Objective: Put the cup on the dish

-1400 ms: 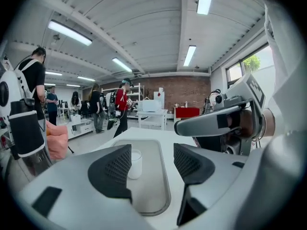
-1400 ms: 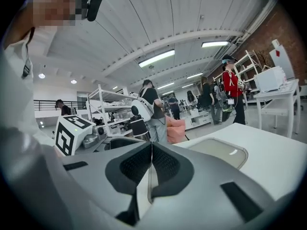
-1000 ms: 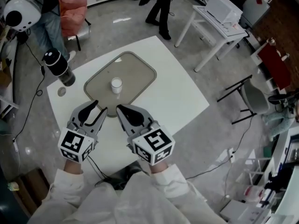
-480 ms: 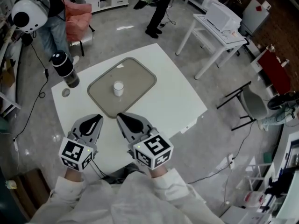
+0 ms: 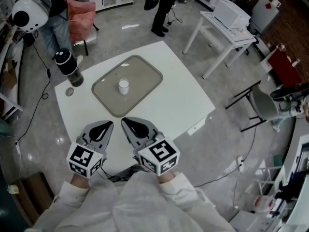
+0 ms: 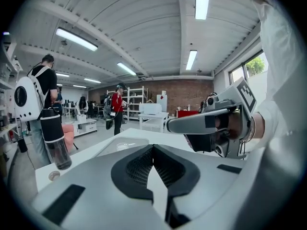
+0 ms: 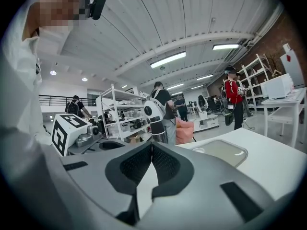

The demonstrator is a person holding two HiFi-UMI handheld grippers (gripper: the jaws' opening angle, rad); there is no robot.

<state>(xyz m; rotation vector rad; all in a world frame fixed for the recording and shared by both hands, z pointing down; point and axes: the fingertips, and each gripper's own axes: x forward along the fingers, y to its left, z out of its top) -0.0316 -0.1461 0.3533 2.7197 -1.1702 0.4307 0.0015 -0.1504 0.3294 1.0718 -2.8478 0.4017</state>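
Left gripper [image 5: 107, 125] and right gripper [image 5: 126, 122] drew back, closed, empty — cup [image 5: 123, 86] on dish [image 5: 146, 78], bottle [image 5: 67, 67] beside.

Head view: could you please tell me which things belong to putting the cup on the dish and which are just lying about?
Job: cup, standing on the dish; left gripper; right gripper.
Lying about: dark bottle; small round disc.

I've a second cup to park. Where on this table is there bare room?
Bare tabletop runs from the tray's right side to the right corner. The tray itself is free around the cup. The left corner is crowded: bottle and small disc.
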